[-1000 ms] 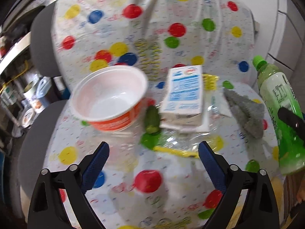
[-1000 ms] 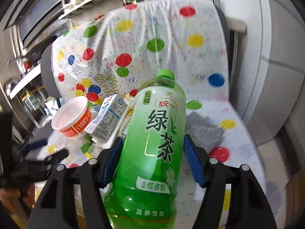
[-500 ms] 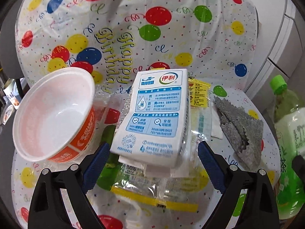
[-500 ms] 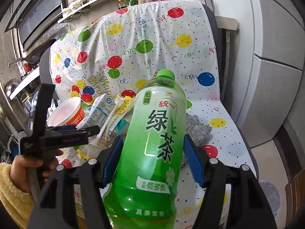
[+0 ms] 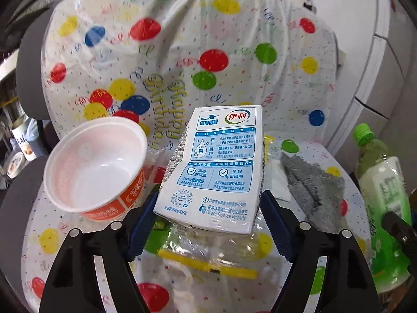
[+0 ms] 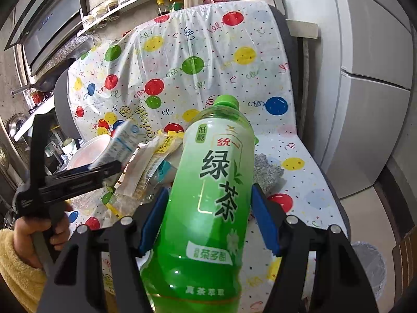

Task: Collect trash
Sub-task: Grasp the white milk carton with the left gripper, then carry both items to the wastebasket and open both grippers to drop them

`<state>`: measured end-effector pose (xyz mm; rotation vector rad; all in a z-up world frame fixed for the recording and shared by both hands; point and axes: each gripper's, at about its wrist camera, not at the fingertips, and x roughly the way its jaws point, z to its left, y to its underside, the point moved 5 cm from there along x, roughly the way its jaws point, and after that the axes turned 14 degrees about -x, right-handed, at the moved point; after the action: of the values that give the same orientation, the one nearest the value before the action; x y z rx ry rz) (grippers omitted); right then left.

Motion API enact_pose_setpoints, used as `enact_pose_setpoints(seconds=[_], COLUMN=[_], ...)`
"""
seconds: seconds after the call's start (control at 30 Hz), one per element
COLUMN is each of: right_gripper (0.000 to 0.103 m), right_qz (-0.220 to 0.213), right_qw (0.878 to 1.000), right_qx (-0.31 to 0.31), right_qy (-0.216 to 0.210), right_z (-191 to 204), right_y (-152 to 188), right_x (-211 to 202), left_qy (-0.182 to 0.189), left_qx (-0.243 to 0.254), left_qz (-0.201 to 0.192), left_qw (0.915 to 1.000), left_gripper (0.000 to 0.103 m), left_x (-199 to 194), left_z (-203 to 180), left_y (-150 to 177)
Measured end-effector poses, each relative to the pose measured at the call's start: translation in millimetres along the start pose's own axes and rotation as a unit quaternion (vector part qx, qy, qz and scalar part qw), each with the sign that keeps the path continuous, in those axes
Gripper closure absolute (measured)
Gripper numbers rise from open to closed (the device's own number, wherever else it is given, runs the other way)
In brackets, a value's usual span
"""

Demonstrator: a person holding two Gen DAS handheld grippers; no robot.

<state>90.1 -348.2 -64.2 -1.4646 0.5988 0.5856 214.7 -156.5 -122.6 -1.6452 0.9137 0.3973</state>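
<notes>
My left gripper (image 5: 208,219) is shut on a white and blue milk carton (image 5: 216,167) and holds it lifted above the chair seat; it also shows in the right wrist view (image 6: 118,143). My right gripper (image 6: 208,216) is shut on a green tea bottle (image 6: 208,203), which shows at the right of the left wrist view (image 5: 383,200). An empty white and orange noodle bowl (image 5: 96,167) lies tilted on the seat. Clear and yellow plastic wrappers (image 5: 208,253) lie under the carton.
A chair is draped in a balloon-print plastic cover (image 5: 208,60). A grey cloth (image 5: 312,187) lies on the seat at right. A bin with a clear liner (image 6: 370,263) stands on the floor at right. A white fridge (image 6: 365,78) is beside the chair.
My left gripper moved in around the milk carton, closed on it and lifted it off the wrappers. My right gripper kept holding the green tea bottle.
</notes>
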Motion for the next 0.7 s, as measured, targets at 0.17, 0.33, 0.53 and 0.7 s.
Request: enact_pose_setpoints(seconds=[0.17, 0.33, 0.53, 0.7], right_gripper=[0.039, 0.039, 0.039, 0.039], right_qz=[0.001, 0.013, 0.045, 0.088], right_qw=[0.999, 0.994, 0.981, 0.964], right_qx=[0.021, 0.050, 0.091, 0.152], right_qy=[0.037, 0.095, 0.167, 0.197], right_z=[-28.1, -75.2, -131.7, -182.4], right_y=[18.5, 57.3, 125.6, 192.4], right_x=[-27.1, -63.8, -102.3, -110.7], left_qy=[0.022, 0.077, 0.141, 0.187], left_qx=[0.044, 0.085, 0.134, 0.181], left_qz=[-0.008, 0.010, 0.063, 0.118], left_qw=[0.9988, 0.9934, 0.9789, 0.9585], left_gripper=[0.026, 0.025, 0.025, 0.025], left_x=[-33.3, -41.5, -23.8, -3.9], left_z=[-39.3, -98.2, -181.0, -248.6], left_y=[31.7, 73.1, 132.3, 178.2])
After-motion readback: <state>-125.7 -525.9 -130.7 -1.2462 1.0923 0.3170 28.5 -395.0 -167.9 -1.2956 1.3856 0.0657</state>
